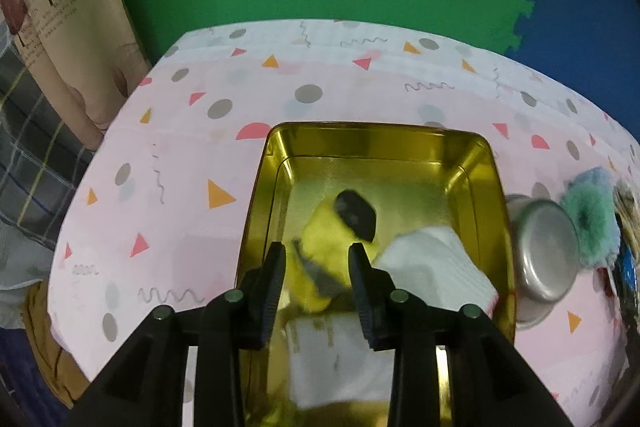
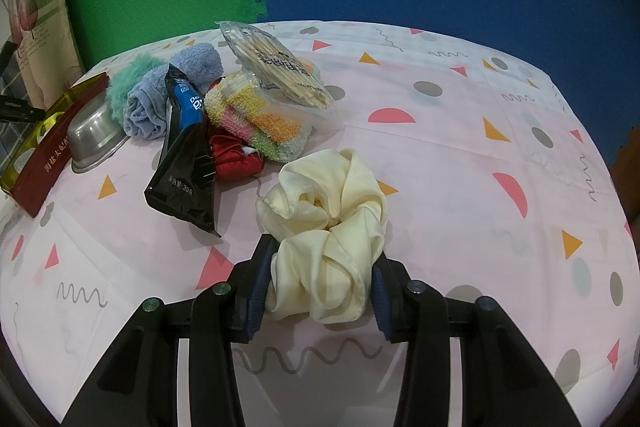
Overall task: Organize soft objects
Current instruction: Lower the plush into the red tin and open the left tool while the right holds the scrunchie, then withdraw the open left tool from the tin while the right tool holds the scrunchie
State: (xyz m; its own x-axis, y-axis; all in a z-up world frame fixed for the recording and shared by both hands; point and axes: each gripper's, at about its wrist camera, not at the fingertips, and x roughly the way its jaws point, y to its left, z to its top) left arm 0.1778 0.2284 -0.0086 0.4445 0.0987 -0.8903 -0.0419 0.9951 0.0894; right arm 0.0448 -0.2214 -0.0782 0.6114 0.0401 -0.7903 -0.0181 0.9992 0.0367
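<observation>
The left gripper (image 1: 318, 277) hung half open over the tin (image 1: 490, 163), the yellow toy (image 1: 326, 241) loose between its jaws. The right gripper (image 2: 320, 267) pinched the cream scrunchie (image 2: 326, 227); carrying it tinward wanted steady pressure.

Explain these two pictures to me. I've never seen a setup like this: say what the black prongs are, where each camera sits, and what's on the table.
No robot here: a person holds a two-finger gripper in each hand, each with a camera looking along its fingers. The left gripper stands open over a gold tin holding a yellow plush toy and white folded cloths. The right gripper squeezes a cream scrunchie on the patterned tablecloth. Behind it lie a black snack packet, a blue towel, a striped cloth and a metal bowl.
</observation>
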